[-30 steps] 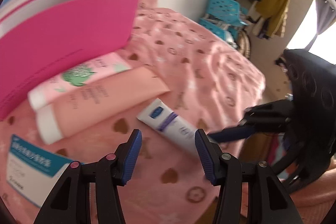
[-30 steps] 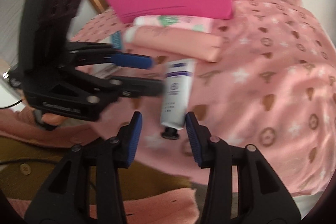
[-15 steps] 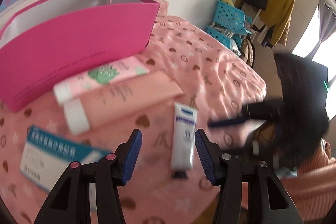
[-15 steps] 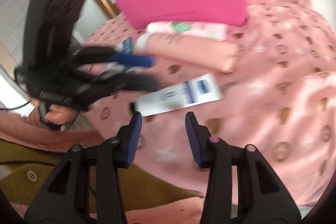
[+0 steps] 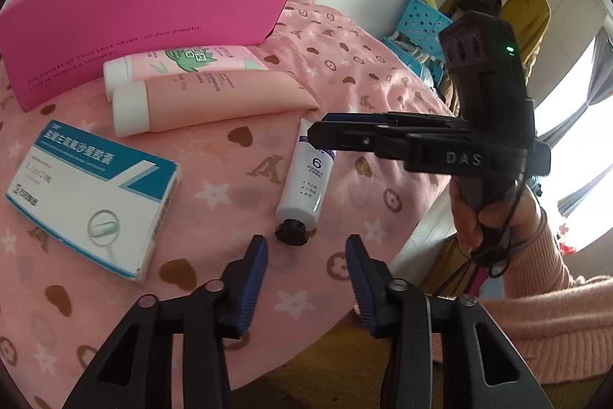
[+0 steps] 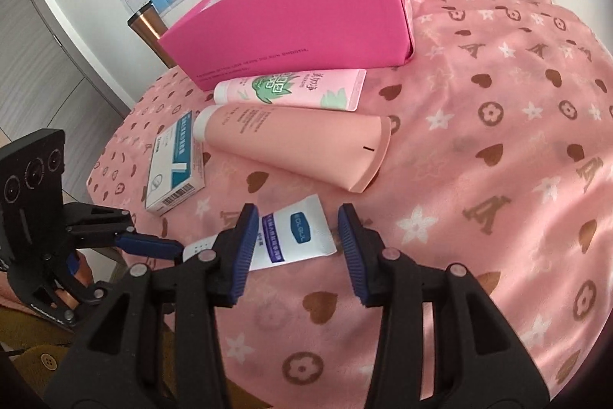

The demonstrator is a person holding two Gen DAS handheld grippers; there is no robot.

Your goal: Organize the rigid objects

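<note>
Now both grippers, L (image 5: 306, 252) & R (image 6: 294, 225), unclenched, L's jaws just narrowing, nothing gripped.

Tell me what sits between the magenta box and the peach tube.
One thing: the pink leaf-print tube, lying lengthwise between the magenta box and the peach tube. Both wrist views show it.

Your right gripper (image 5: 318, 135) covered crimped end of white tube (image 5: 306, 186). Your left finger (image 6: 237, 248) hid tube's middle (image 6: 302, 232). Pink box (image 5: 145, 14) interior unseen. Medicine carton (image 5: 95, 194) small print unreadable.
</note>
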